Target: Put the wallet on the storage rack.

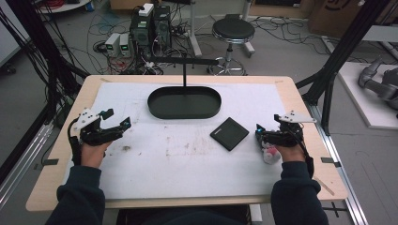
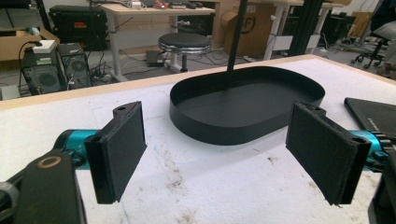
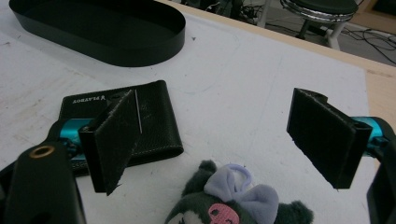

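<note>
A black leather wallet [image 1: 229, 133] lies flat on the white mat, just left of my right gripper [image 1: 259, 134]. In the right gripper view the wallet [image 3: 154, 121] sits partly behind the left jaw. That gripper [image 3: 215, 140] is open with nothing between its pads. A grey plush toy [image 3: 238, 200] with a lilac bow lies close under it, below the jaws; in the high view the toy [image 1: 271, 154] shows beneath the right hand. A black oval tray [image 1: 184, 112] stands at the middle back. My left gripper [image 1: 118, 118] hovers open at the left, aimed at the tray [image 2: 219, 130], its jaws [image 2: 219, 154] empty.
A thin black T-shaped stand [image 1: 184, 63] rises behind the tray. The white mat [image 1: 187, 159] covers a wooden table [image 1: 300, 101]. A stool [image 1: 233, 30], computer cases [image 1: 150, 28] and cables stand on the floor beyond. A black frame post [image 1: 328, 75] runs along the right side.
</note>
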